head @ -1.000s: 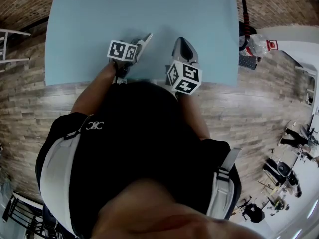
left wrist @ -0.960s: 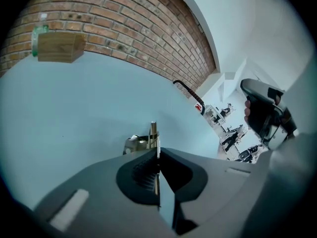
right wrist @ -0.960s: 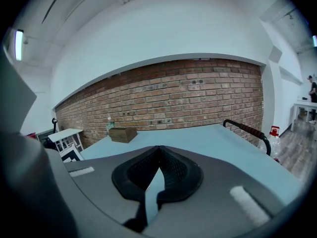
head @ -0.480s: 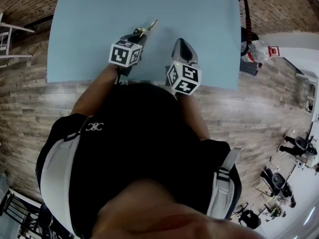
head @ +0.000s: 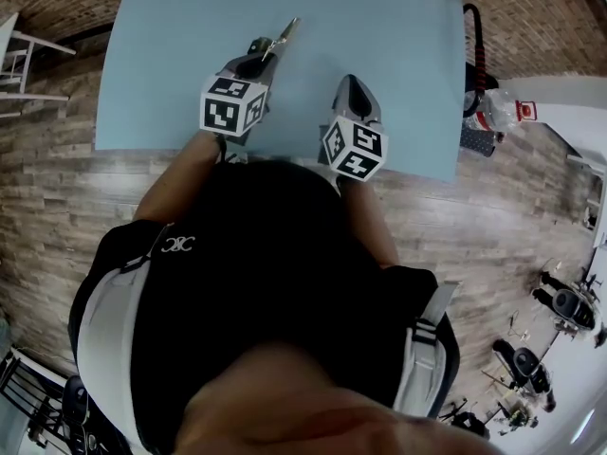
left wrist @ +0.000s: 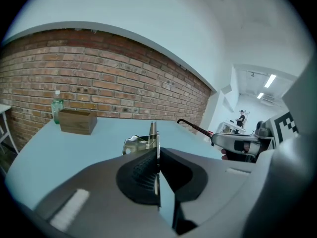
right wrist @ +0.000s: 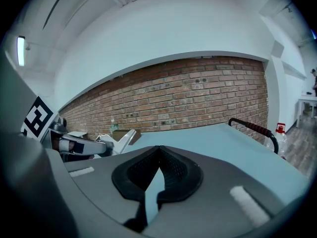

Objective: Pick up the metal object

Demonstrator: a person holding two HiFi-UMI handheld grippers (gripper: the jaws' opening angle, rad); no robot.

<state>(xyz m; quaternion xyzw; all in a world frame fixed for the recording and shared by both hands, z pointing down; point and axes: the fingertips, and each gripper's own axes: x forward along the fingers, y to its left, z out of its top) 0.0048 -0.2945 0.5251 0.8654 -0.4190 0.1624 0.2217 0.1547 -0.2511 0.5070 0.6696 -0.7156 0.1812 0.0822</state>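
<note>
The metal object is a thin, shiny, bent piece of plate. It sticks out ahead of my left gripper, which holds it above the light blue table. In the left gripper view the jaws are shut on the object's flat edge, clamped between the ribbed black pads. My right gripper hovers over the table's near edge, to the right of the left one, shut with nothing in it. From the right gripper view the left gripper and the metal object appear at the left.
A wooden box and a green-capped bottle stand at the table's far end by the brick wall. A black bar with a red grip is at the table's right side. A water bottle lies on a white surface to the right.
My left gripper has moved forward over the table, carrying the metal object farther from the near edge. The right gripper has barely moved.
</note>
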